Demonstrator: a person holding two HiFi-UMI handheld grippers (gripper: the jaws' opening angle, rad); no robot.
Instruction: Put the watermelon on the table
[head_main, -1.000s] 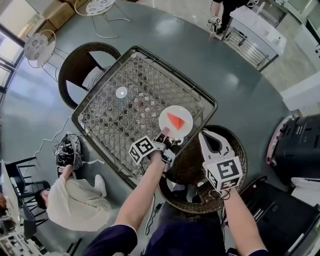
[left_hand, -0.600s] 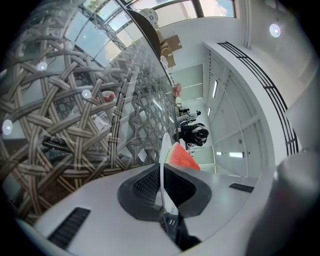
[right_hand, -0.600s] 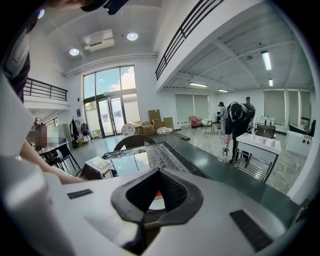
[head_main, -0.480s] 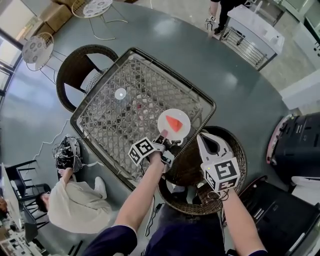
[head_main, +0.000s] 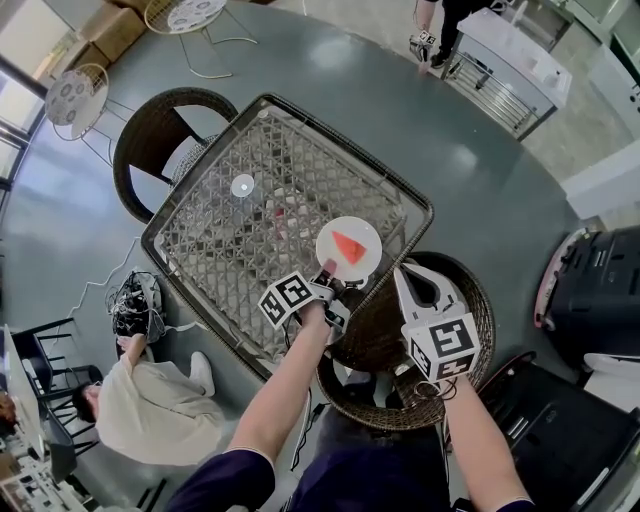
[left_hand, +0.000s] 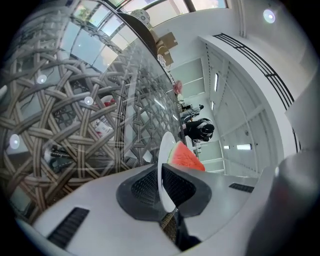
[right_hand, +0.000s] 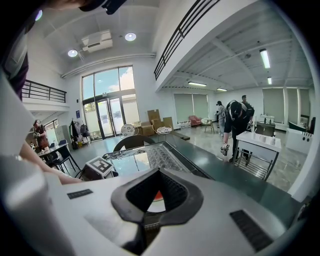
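Note:
A red watermelon wedge (head_main: 348, 246) lies on a small white plate (head_main: 362, 232). My left gripper (head_main: 328, 272) is shut on the plate's near rim and holds it over the near right corner of the glass-topped wicker table (head_main: 250, 235). In the left gripper view the plate (left_hand: 165, 150) stands edge-on between the pads, with the watermelon (left_hand: 186, 158) on its right side and the table (left_hand: 75, 110) to the left. My right gripper (head_main: 413, 282) hovers to the right over a wicker chair, shut and empty. Through its jaws (right_hand: 159, 171) a bit of the plate (right_hand: 159, 200) shows.
A small white disc (head_main: 243, 185) lies on the table. Wicker chairs stand at the far left (head_main: 160, 135) and under my right arm (head_main: 475, 300). A person (head_main: 140, 395) sits on the floor at lower left. Another person (right_hand: 236, 122) bends by a white cart (head_main: 510, 70).
The plate in my left gripper has tipped very slightly. Nothing else has visibly moved.

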